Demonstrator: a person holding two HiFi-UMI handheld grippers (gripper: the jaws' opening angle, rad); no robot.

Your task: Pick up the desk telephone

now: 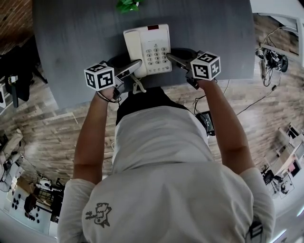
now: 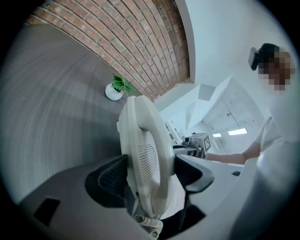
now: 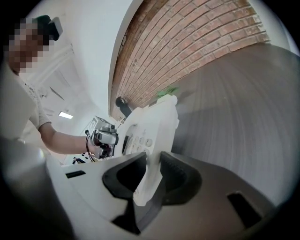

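A cream desk telephone with a keypad lies near the front edge of the grey table. My left gripper is at its left side. In the left gripper view both pads press on the handset, which lies in its cradle on the phone's left side, and the coiled cord hangs below it. My right gripper is at the phone's right side. In the right gripper view its jaws are closed on the thin right edge of the telephone base.
A small green plant in a white pot stands at the table's far edge, behind the phone. A brick wall rises beyond the table. Cables and gear lie on the wooden floor to the right.
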